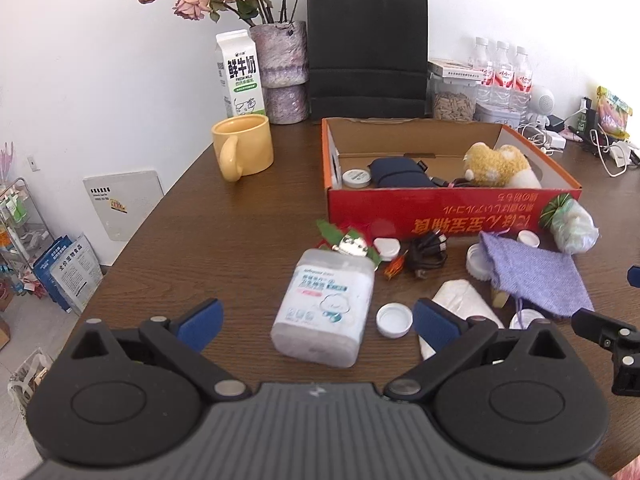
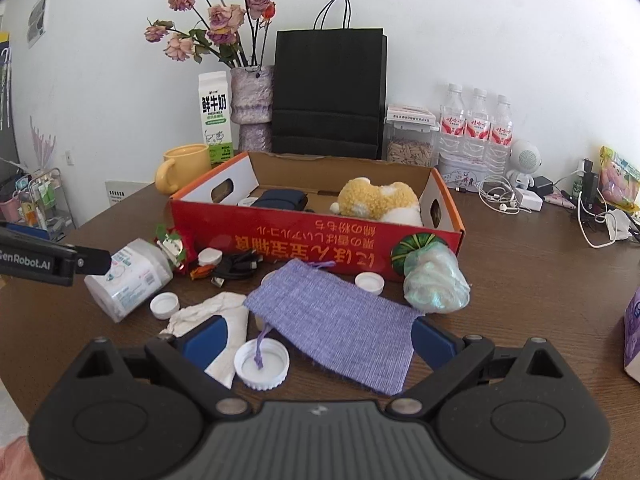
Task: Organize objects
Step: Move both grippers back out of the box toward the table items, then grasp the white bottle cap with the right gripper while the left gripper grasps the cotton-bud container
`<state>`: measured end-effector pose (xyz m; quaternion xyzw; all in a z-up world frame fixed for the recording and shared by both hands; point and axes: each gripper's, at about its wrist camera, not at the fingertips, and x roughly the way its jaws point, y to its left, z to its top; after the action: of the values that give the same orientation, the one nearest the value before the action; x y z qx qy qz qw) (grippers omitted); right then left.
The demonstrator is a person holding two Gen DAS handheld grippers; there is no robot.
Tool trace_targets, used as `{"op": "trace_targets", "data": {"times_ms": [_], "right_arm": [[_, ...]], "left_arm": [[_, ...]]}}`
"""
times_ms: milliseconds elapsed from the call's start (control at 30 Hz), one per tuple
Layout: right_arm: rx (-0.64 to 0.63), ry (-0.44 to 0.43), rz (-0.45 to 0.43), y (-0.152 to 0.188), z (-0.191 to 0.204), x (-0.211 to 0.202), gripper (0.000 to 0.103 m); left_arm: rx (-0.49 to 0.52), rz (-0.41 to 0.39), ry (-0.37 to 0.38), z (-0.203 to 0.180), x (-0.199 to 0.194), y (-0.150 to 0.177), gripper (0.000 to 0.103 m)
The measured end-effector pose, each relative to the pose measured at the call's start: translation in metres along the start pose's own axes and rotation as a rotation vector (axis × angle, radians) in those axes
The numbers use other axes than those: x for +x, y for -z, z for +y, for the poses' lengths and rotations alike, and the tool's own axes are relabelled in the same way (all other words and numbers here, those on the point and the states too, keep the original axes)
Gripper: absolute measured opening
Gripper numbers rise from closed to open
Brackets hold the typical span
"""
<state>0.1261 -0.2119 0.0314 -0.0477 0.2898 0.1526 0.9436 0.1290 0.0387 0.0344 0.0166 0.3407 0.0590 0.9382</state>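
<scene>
A red cardboard box [image 1: 452, 212] [image 2: 316, 236] stands on the brown table and holds a plush toy [image 1: 500, 166] [image 2: 378, 200], a dark blue pouch [image 1: 400, 172] and a small round tin [image 1: 357, 178]. In front of it lie a clear cotton-swab jar [image 1: 326, 306] [image 2: 126, 278] on its side, a black cable [image 1: 426, 258], a purple woven pouch [image 1: 534, 276] [image 2: 340, 320], white caps [image 1: 394, 320] [image 2: 262, 362] and a crumpled tissue [image 2: 216, 320]. My left gripper [image 1: 318, 326] is open with the jar between its fingers. My right gripper [image 2: 318, 340] is open over the purple pouch.
At the back stand a yellow mug [image 1: 244, 146], a milk carton [image 1: 240, 72], a vase of dried roses [image 1: 282, 72], a black paper bag [image 1: 366, 44] and water bottles [image 1: 502, 76]. Cables and chargers [image 2: 516, 200] clutter the right side. A bagged bundle [image 2: 434, 280] lies by the box's corner.
</scene>
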Motion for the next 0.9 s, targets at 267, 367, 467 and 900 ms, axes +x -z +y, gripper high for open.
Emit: {"op": "trace_targets", "data": {"times_ms": [267, 367, 467, 900], "right_arm": [[-0.007, -0.015, 0.091, 0.023, 0.01, 0.02, 0.099], [-0.01, -0.021, 0.099, 0.025, 0.012, 0.022, 0.099], [-0.008, -0.021, 0.101, 0.026, 0.013, 0.024, 0.099], [0.007, -0.06, 0.114, 0.027, 0.011, 0.038, 0.068]], "left_arm": [[-0.039, 0.049, 0.009, 0.019, 0.01, 0.02, 0.103], [-0.04, 0.056, 0.017, 0.021, 0.014, 0.022, 0.103], [-0.042, 0.065, 0.022, 0.02, 0.019, 0.023, 0.103], [-0.046, 0.094, 0.015, 0.019, 0.041, 0.018, 0.103]]}}
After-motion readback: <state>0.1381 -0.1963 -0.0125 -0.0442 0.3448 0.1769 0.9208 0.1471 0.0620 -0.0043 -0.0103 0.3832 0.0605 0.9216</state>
